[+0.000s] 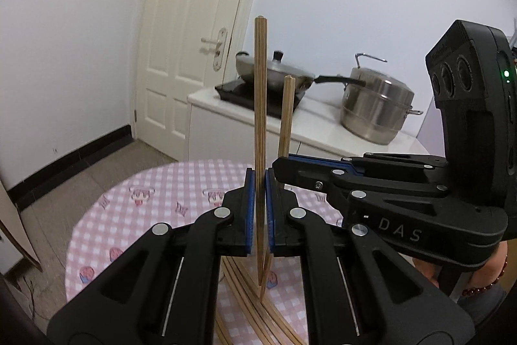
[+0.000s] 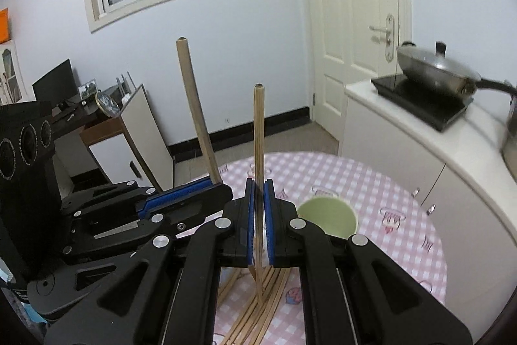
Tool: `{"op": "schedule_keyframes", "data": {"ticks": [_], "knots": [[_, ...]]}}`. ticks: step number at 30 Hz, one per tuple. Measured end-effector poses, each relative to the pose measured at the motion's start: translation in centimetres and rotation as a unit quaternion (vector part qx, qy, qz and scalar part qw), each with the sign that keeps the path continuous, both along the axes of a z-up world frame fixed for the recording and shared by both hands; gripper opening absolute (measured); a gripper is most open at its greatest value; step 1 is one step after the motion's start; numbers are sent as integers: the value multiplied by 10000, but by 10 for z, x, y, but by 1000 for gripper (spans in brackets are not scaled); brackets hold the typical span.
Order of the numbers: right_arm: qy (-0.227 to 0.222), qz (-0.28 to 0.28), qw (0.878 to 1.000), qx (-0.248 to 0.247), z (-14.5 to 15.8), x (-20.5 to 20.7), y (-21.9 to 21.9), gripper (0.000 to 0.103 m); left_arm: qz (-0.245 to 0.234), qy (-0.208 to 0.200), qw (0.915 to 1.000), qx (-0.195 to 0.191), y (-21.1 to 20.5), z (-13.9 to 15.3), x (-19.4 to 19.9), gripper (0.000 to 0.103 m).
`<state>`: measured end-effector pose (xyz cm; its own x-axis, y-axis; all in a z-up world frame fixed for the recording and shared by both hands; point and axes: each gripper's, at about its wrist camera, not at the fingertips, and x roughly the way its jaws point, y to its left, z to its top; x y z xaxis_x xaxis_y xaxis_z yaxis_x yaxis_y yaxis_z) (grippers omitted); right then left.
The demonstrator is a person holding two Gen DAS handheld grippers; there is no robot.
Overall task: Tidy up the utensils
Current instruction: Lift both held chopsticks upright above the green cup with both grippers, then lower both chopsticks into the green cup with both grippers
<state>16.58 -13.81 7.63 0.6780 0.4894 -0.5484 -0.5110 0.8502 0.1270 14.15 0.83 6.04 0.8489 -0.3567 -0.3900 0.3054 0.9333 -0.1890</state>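
Note:
My left gripper is shut on one wooden chopstick, held nearly upright above the pink checked table. Coming in from the right, my right gripper pinches a second chopstick. In the right wrist view the right gripper clamps its chopstick upright. The left gripper beside it holds the other chopstick, tilted. Several loose chopsticks lie on the cloth below both grippers. A pale green cup stands just right of the right gripper.
A white counter behind the table carries a lidded wok on a black cooktop and a steel steamer pot. A white door is beyond. A person's wrist with a red bead bracelet shows at the right.

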Motion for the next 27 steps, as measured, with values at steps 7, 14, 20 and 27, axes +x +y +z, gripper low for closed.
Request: {"op": "schedule_keyframes", "data": {"ticks": [7,14,20,27], "knots": [[-684,-275,9972,-143,29,-1,-5,4,178,-354,9991,167,-3,33,8,7],[-1209,-577,9909,-127,38,6,-15,4,286,-732,9966,261,-16,52,25,7],[-1264,-677,9896,150,38,10,-28,4,278,-893,9948,403,-29,49,30,6],[-1497,-734,9859,157,54,4,-30,4,234,-848,9957,304,-25,42,41,6]]}}
